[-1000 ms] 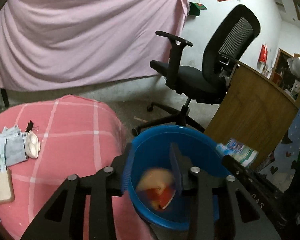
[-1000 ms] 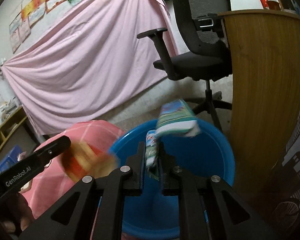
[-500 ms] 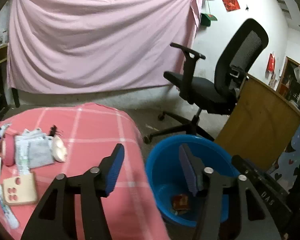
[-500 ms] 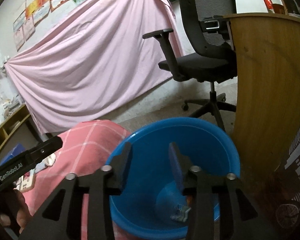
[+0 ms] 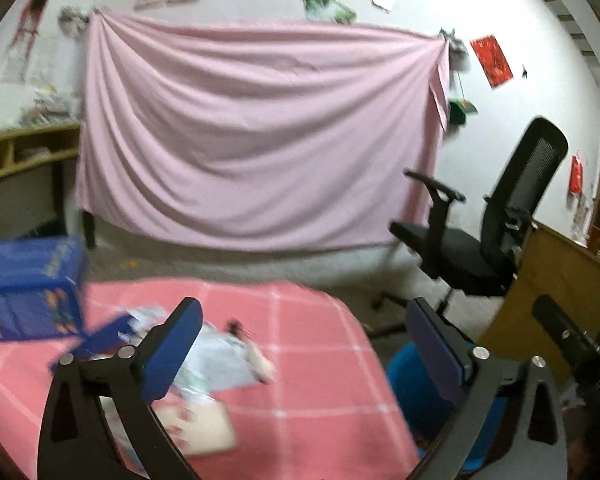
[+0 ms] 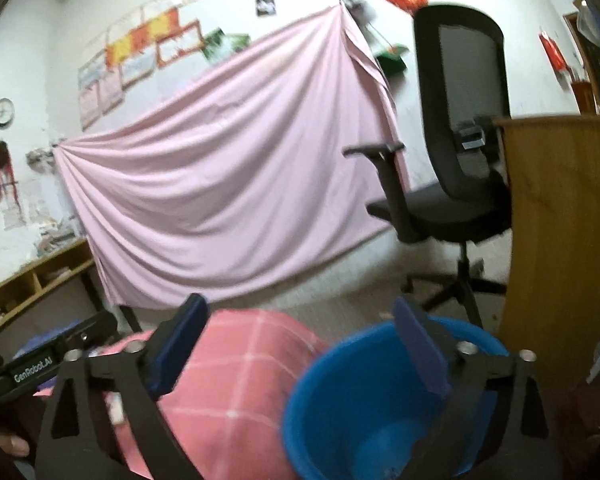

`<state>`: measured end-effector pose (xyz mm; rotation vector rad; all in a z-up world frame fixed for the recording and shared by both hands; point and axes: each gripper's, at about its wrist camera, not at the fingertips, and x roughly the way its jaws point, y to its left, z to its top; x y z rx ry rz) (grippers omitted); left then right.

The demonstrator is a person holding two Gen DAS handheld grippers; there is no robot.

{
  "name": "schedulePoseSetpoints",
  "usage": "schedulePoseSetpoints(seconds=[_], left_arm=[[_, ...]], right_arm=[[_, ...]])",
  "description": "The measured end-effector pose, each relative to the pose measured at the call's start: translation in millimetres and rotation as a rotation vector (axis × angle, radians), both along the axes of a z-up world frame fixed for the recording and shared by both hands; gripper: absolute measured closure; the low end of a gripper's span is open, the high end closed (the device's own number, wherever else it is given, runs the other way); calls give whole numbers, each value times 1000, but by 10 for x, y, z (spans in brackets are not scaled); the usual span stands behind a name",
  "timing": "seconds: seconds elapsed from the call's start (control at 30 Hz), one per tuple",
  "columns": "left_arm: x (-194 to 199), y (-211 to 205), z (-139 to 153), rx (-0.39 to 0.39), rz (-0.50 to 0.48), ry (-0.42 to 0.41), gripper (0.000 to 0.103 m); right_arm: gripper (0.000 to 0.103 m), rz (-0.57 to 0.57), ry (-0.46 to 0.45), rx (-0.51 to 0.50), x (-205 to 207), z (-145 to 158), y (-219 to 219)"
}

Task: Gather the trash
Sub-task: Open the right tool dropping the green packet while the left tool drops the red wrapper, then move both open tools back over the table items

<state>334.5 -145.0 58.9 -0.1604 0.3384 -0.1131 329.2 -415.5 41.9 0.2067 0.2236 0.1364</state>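
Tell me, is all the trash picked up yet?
Not yet. Both tongs, left and right, are opening with nothing between them, so nothing is in hand. The blue bin sits beside the table. Papers and wrappers still lie on the pink checked cloth, waiting to be collected.

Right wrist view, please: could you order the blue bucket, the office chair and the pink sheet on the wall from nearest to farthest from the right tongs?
1. Blue bucket: directly beneath the right tongs.
2. Office chair: right, across the floor.
3. Pink sheet: left of centre, on the far wall.
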Motion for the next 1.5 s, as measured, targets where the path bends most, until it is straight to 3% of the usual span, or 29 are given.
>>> schedulePoseSetpoints(seconds=[0.27,0.67,1.1,1.3,1.5], left_arm=[[-366,595,35,52,93,-119,2],[-708,1182,-93,104,182,-187,2],[-846,1655,-411,121,248,-159,2],[-769,1856,-565,86,243,-61,2],[-611,2078,-670,-6,233,67,2]], right_arm=[[0,61,-124,-35,-91,173,500],[0,131,-246,-114,-273,182,1134],[0,247,-181,-263,-214,-30,1762],[0,278,-121,-319,-148,-155,1962],[0,317,36,-368,14,-330,2165]])
